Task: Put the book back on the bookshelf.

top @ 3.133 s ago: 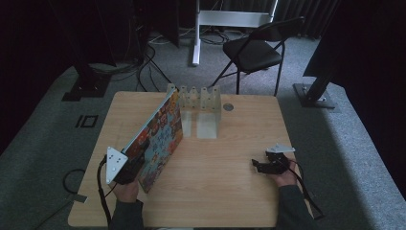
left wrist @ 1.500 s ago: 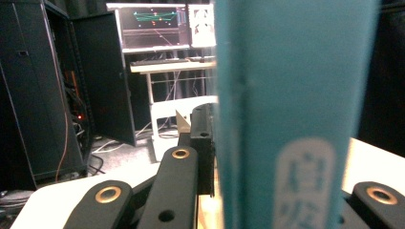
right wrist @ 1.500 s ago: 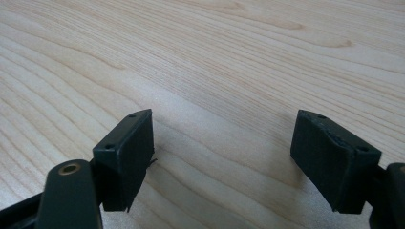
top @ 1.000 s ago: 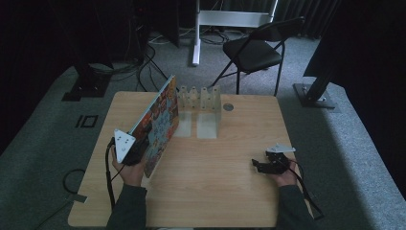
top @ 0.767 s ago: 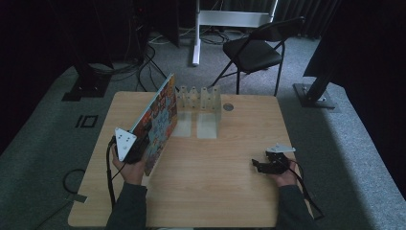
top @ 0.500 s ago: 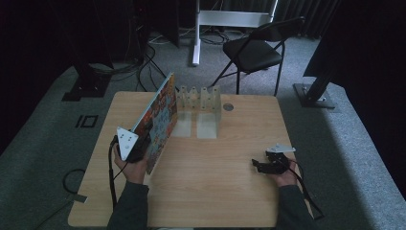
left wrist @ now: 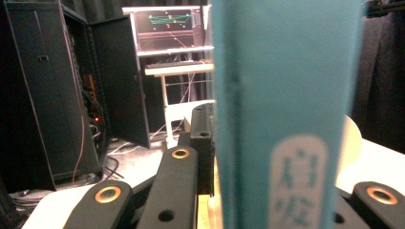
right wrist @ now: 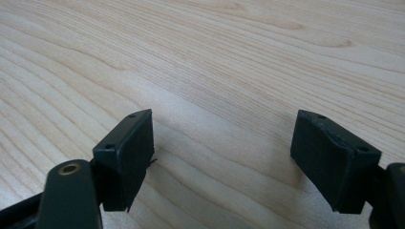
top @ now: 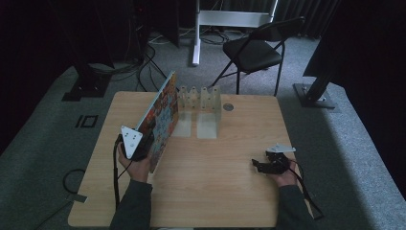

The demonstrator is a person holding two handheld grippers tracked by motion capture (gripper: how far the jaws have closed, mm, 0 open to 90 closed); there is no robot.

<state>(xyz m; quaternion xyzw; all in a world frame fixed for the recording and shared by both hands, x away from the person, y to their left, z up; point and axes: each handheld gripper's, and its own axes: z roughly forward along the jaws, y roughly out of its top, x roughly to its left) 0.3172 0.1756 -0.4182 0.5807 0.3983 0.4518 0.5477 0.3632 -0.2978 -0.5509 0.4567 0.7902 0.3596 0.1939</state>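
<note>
A large flat picture book [top: 160, 117] with a colourful cover stands tilted on its edge on the wooden table [top: 215, 191], its far end close to a pale slotted rack [top: 198, 98]. My left gripper [top: 143, 146] is shut on the book's near end. In the left gripper view the book's teal spine [left wrist: 282, 109] rises between the jaws, bearing a white label. My right gripper [top: 261, 165] rests low over the table at the right, open, with bare wood between its pads [right wrist: 126, 157].
The rack stands at the table's far middle, with a small round disc [top: 228, 107] to its right. A black folding chair [top: 253, 50] and stand legs are on the carpet beyond the table. Cables trail from both grippers toward the near edge.
My left gripper has carried the book forward and tipped it more upright, toward the rack. The right gripper has stayed put.
</note>
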